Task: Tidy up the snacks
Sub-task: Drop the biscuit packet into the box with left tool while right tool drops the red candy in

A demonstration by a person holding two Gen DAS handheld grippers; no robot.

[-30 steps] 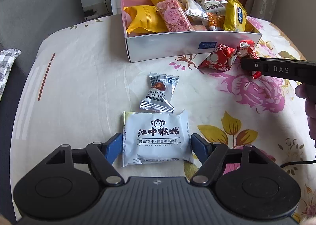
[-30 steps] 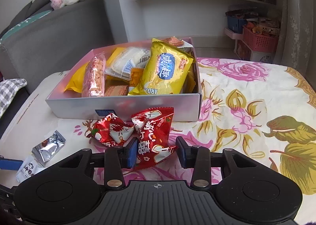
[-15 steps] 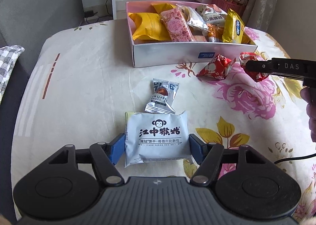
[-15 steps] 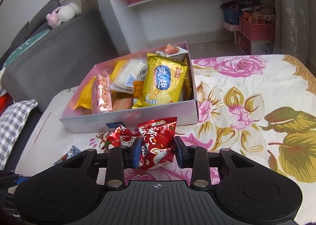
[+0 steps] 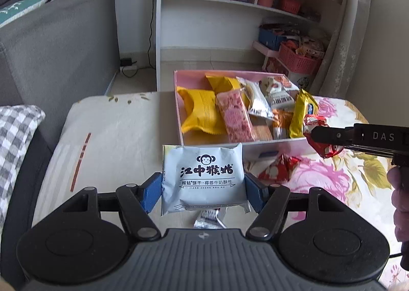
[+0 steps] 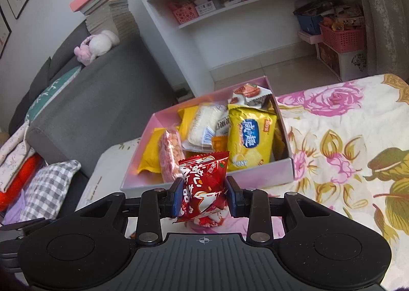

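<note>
My left gripper [image 5: 203, 190] is shut on a white biscuit packet with a monkey logo [image 5: 204, 176] and holds it above the table, just in front of the pink snack box [image 5: 177, 102]. My right gripper [image 6: 203, 196] is shut on a red snack packet [image 6: 203, 183] and holds it raised at the box's near wall [image 6: 230, 178]; it also shows in the left wrist view [image 5: 318, 137] at the box's right corner. The box holds several yellow, pink and white packets.
A second red packet [image 5: 277, 169] lies on the floral cloth in front of the box. A silver chocolate packet [image 5: 209, 219] lies under the left gripper. A grey sofa [image 5: 51, 43] stands left and a white shelf [image 5: 230, 2] behind the table.
Both grippers have risen off the table with their packets and moved toward the box. The silver chocolate packet and the second red packet stayed on the cloth.
</note>
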